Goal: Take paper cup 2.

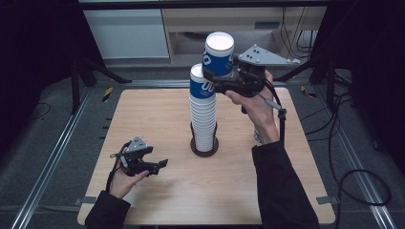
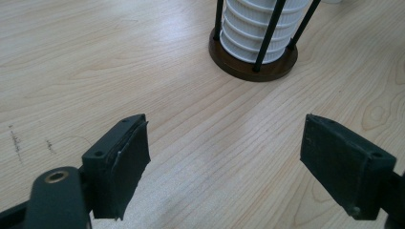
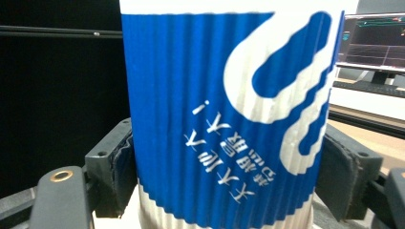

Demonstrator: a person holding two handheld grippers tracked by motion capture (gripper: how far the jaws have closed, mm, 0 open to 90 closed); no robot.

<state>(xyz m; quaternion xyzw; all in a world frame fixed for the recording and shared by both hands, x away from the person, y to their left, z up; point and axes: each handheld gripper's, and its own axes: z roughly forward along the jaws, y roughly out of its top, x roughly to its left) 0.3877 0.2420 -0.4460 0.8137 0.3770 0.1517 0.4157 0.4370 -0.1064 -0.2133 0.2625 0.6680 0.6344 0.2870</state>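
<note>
Right claw (image 1: 228, 75) raised high, clamped on upside-down blue cup (image 1: 219, 54), seemingly just beside stack (image 1: 203, 112) top. Left claw (image 1: 152, 162) low over counter (image 1: 157, 109), spread wide, holding nothing.

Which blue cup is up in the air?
The blue cup clamped upside down in the right tongs; the other cups sit in the stack on the holder.

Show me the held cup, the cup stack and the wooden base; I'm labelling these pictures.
held cup (image 1: 219, 53), high view, blue side wall
cup stack (image 1: 203, 114), high view, white ribbed middle
wooden base (image 2: 239, 68), left gripper view, front rim
</note>
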